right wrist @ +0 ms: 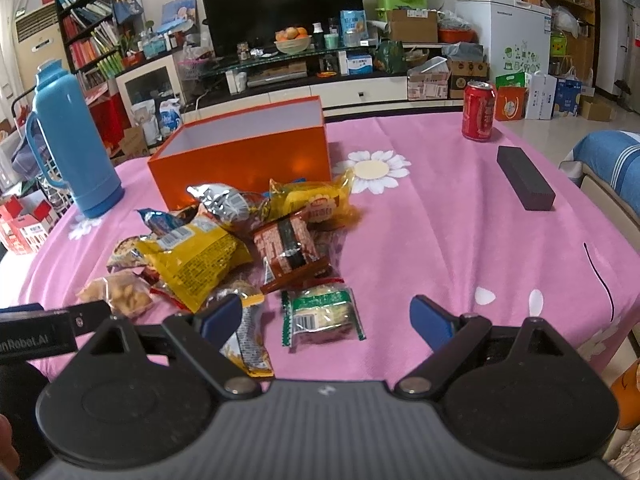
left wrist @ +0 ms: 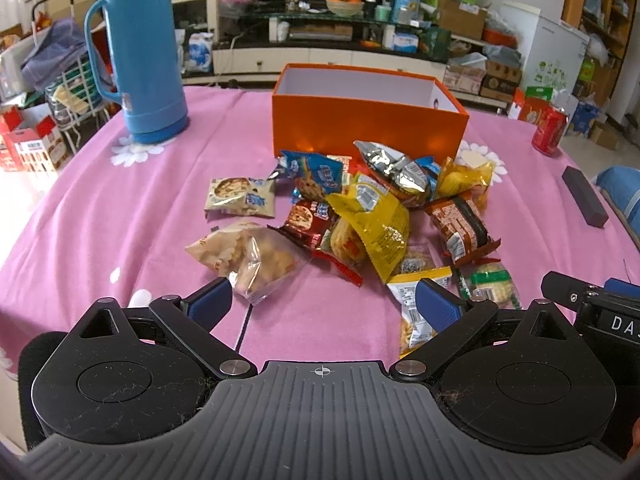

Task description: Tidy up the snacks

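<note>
Both my grippers hover low at the near side of the table, empty and spread wide: my left gripper faces the clear bag of puffs, my right gripper frames the green-edged packet. Just beyond lies the snack pile, wrappers overlapping, with the yellow bag on top. Grabbing a slick, crinkled wrapper by a corner could let it slip, or drag its neighbours along. Behind the pile, the open orange box stands close, apparently empty, so nothing looks sorted yet. My grippers sit side by side and could bump. Right of the pile the pink cloth offers free room; the thermos, can and dark block stand well apart.
</note>
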### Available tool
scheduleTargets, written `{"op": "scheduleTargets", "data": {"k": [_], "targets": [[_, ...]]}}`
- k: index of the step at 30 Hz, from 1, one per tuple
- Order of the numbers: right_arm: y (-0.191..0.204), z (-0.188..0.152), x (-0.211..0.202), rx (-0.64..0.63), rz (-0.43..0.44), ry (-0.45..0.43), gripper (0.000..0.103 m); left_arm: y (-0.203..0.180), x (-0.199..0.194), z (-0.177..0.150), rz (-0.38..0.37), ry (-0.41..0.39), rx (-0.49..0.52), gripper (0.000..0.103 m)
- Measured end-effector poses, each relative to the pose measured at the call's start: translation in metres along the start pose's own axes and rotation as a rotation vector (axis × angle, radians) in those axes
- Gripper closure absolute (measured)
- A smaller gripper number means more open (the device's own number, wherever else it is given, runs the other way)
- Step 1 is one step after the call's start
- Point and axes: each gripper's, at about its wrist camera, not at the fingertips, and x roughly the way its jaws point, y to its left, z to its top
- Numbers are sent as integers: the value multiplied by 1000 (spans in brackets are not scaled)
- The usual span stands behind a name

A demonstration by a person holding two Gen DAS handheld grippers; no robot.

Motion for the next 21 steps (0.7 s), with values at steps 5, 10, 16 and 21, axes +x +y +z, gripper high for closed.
{"op": "scheduleTargets", "data": {"k": [5, 10, 16, 21], "targets": [[1, 0, 5, -3, -2, 11, 12, 3, 5, 1, 4, 12, -9, 27], [2, -2, 8, -12, -4, 22, 12, 6, 9, 1, 6, 24, -14, 27], [3, -2, 7, -25, -29, 10, 12, 6, 10, -1, 9, 26, -14, 27], [4, 0, 3, -36, -37, -5, 12, 7, 9, -1, 10, 23, -15, 27]]}}
